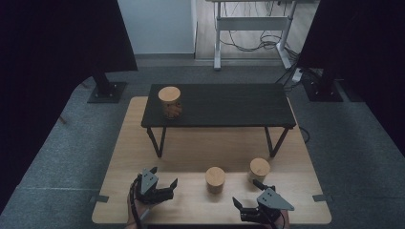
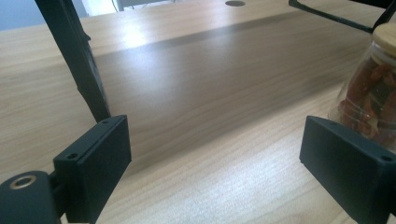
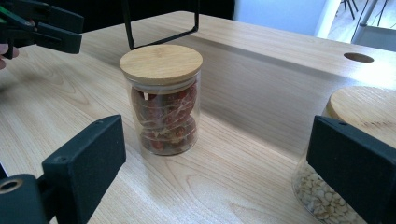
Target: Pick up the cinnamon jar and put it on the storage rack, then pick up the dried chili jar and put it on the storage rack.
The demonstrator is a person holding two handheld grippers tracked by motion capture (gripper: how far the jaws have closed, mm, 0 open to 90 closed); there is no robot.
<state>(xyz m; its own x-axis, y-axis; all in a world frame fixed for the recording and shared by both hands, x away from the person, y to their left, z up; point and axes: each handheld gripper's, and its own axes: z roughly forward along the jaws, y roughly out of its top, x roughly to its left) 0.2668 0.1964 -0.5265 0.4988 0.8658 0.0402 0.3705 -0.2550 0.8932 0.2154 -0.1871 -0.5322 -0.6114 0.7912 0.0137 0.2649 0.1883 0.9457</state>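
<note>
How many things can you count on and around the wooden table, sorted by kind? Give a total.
Glass jars with wooden lids: 3 (middle jar, right jar, shelf jar)
Black shelf: 1
Grippers: 2 (left gripper, right gripper)
Total: 6

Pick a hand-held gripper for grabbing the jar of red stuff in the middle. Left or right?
Either could. Leaning right hand-held gripper: open, with the red-filled jar ahead between its jaws. The left hand-held gripper is open too, but the jar sits at its view's edge, so it must turn.
</note>
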